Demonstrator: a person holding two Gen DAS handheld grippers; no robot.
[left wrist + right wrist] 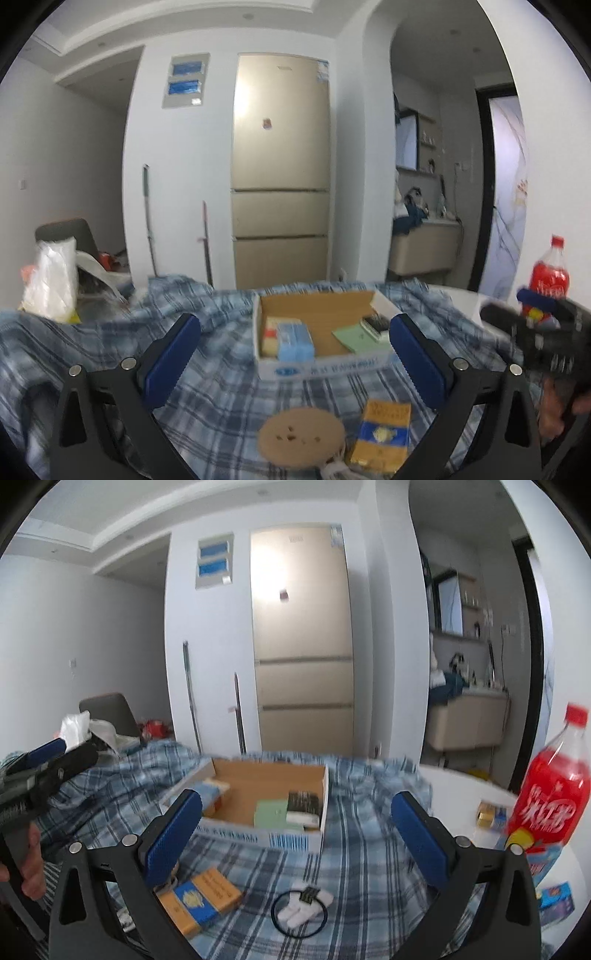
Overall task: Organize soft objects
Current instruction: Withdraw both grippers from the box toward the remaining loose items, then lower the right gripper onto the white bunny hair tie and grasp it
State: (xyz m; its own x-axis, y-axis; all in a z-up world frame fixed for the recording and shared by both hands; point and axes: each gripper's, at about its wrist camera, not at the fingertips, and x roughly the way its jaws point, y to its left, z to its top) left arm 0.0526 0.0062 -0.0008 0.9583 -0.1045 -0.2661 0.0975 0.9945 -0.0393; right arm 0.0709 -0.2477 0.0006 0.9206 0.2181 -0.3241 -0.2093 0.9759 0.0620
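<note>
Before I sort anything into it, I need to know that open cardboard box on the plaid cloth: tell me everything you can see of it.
The cardboard box is a shallow open tray, white outside with blue print and a barcode, plain brown inside. It sits flat on the plaid cloth, beyond both open grippers. Inside lie a light blue packet at one end, and a pale green card and a dark packet at the other; the middle of its floor is bare. Nothing grips it.

Left gripper (295, 354): black angular frame, two blue ribbed pads, round silver screws at the finger joints. Right gripper (297, 832): same build, same pads and screws. Each has a black, ridged handle body; bare hand (31, 864), no sleeve visible.
</note>
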